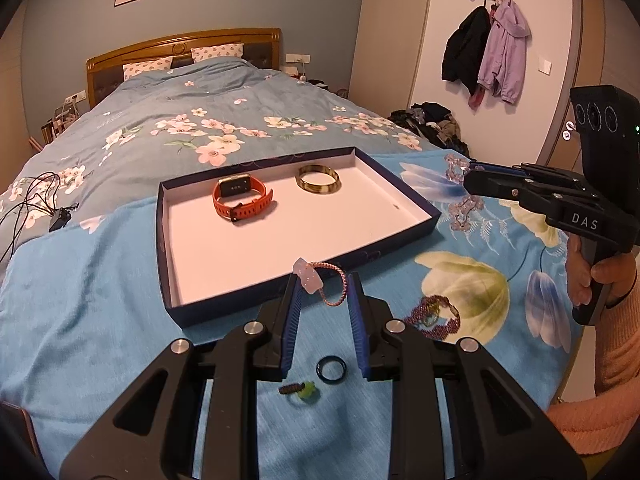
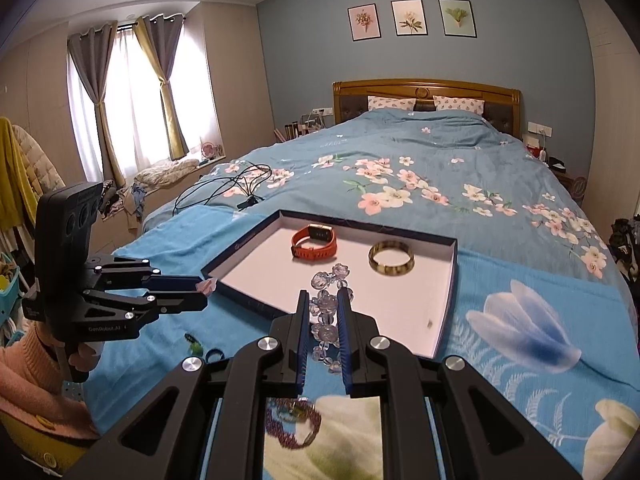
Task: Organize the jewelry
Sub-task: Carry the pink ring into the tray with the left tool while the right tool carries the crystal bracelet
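Note:
A navy tray [image 1: 240, 264] [image 2: 276, 280] with a white floor lies on the blue blanket. It holds an orange watch [image 1: 242, 198] [image 2: 314, 242] and a gold bangle [image 1: 318, 178] [image 2: 391, 258]. My left gripper [image 1: 326, 284] [image 2: 205, 288] is shut on a pink braided bracelet [image 1: 320, 282] with a pale stone, held just above the tray's near rim. My right gripper [image 2: 323, 296] [image 1: 466, 178] is shut on a clear crystal bead bracelet [image 2: 326, 308] [image 1: 464, 208], which dangles beside the tray's right side.
On the blanket lie a dark ring [image 1: 331, 369] [image 2: 214, 356], a small green and brown piece [image 1: 300, 390] [image 2: 194, 346] and a purple beaded bracelet [image 1: 434, 318] [image 2: 294, 420]. Black cables [image 1: 36, 196] [image 2: 228, 188] trail over the quilt. A person's hand [image 1: 600, 276] grips the right handle.

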The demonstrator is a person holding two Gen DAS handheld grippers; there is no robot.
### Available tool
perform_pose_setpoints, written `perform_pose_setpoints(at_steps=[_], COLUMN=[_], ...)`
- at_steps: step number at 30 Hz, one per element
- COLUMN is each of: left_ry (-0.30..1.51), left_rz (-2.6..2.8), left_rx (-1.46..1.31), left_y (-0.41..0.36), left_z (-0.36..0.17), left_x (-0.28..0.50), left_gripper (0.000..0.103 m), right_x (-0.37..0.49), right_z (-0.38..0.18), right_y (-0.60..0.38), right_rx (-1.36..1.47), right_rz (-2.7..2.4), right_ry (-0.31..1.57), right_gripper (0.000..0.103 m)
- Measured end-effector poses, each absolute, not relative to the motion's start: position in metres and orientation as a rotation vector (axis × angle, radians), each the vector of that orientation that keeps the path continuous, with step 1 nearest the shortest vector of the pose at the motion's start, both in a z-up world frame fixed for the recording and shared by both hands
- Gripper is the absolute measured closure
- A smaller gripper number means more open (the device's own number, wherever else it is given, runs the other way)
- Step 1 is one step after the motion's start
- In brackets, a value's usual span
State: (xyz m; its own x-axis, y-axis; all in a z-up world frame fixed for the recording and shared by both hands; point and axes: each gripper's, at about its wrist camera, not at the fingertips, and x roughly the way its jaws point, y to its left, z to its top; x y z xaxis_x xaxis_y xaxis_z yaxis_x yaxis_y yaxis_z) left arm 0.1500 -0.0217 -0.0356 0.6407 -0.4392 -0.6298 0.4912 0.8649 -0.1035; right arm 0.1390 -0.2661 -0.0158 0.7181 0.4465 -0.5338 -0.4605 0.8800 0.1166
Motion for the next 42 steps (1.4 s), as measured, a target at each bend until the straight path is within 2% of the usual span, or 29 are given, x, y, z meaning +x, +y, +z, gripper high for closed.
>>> perform_pose_setpoints(at_steps=[42], left_ry=[0.703], left_rz=[-0.453], left_rx=[0.098], left_y=[-0.023], left_z=[-0.037], left_x=[0.224], left_gripper=[0.079], right_x=[0.223], right_z=[-0.028], right_y=[-0.257], right_rx=[-0.026], right_rz=[0.464], right_ry=[0.630], right_gripper=[0.091])
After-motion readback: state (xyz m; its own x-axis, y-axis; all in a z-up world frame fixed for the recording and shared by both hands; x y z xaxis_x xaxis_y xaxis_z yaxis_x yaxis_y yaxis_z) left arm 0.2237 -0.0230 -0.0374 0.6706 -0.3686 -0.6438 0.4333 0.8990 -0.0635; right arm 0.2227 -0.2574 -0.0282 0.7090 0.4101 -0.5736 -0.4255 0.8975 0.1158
